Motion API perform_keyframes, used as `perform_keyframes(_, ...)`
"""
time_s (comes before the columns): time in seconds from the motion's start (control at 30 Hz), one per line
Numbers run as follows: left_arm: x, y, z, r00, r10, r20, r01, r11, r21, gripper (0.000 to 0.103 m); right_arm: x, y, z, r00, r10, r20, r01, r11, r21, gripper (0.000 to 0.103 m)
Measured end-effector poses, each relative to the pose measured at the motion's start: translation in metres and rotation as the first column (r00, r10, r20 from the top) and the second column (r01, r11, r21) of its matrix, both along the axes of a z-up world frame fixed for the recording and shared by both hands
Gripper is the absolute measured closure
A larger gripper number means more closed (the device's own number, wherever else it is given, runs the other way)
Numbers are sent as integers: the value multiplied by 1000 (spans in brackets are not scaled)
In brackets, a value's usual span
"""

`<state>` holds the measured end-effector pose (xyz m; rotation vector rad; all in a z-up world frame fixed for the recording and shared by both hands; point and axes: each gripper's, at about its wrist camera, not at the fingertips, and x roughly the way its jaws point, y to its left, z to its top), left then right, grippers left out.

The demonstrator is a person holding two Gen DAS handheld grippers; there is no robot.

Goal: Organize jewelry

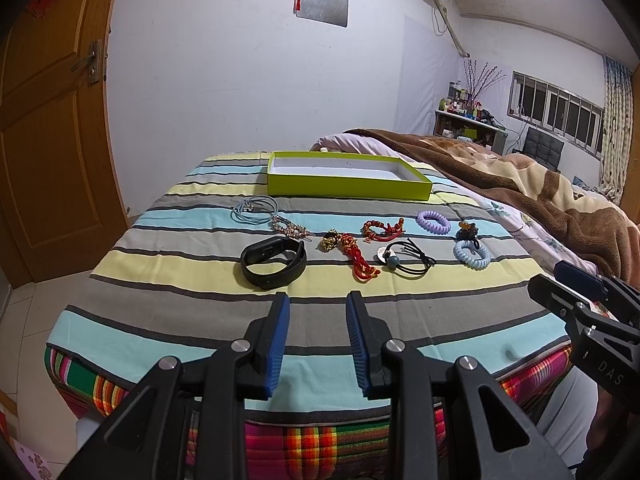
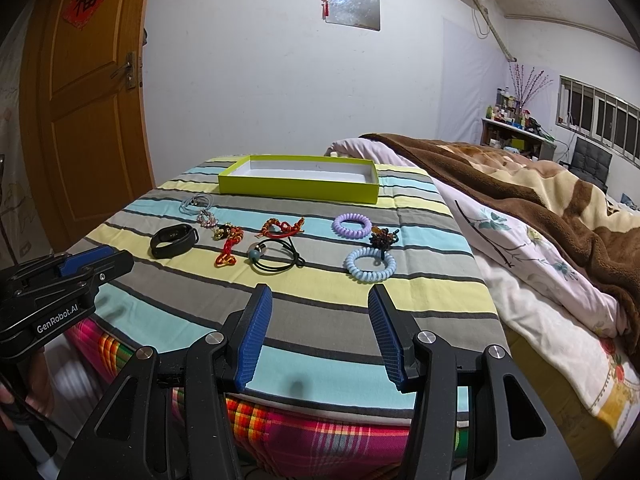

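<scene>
Here, in the left wrist view, the left tool [image 1: 318, 300] is hovering over the near edge of the striped cloth [image 1: 192, 320], its blue pads spread with nothing between them, likely because no piece has been picked yet. The jewelry is lying loose in a rough row across the cloth: a black wristband [image 1: 273, 262] nearest the tool, a red knotted charm [image 1: 356, 258], a black cord with a bead [image 1: 406, 258], a purple coil tie [image 1: 433, 221] and a pale blue coil tie [image 1: 472, 255]. Behind them the green box [image 1: 348, 188] is sitting bare inside, seemingly waiting to take all the pieces.

In the right wrist view, the right tool [image 2: 320, 300] is also standing spread wide and holding nothing, aiming between the cord [image 2: 276, 258] and the pale blue tie [image 2: 370, 265]. The box [image 2: 298, 188] is lying well beyond, so each piece is probably going to need a carry over the others.
</scene>
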<state>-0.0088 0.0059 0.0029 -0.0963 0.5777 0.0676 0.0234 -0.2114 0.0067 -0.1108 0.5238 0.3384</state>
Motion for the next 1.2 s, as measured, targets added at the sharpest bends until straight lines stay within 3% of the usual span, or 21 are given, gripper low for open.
perform_keyframes(0.33,3,1,1,1000,1,-1,-1,1000,-12,71,2,1,1,1000,-5,0,5,1000,-2,52)
perform_keyframes(0.6,34,21,-2,999,39,-33,-39,999,-2,70,42,-7,3,999,-26,-19,26,1000,6,52)
perform_keyframes(0.87,69,43,-10,989,107,-99,-106,994,17,70,90,-14,-7,993,-62,-103,62,998,0,52)
perform_keyframes(1.2,97,54,-20,977,119,-179,-118,993,16,70,153,-24,-18,969,-79,-236,86,996,19,52)
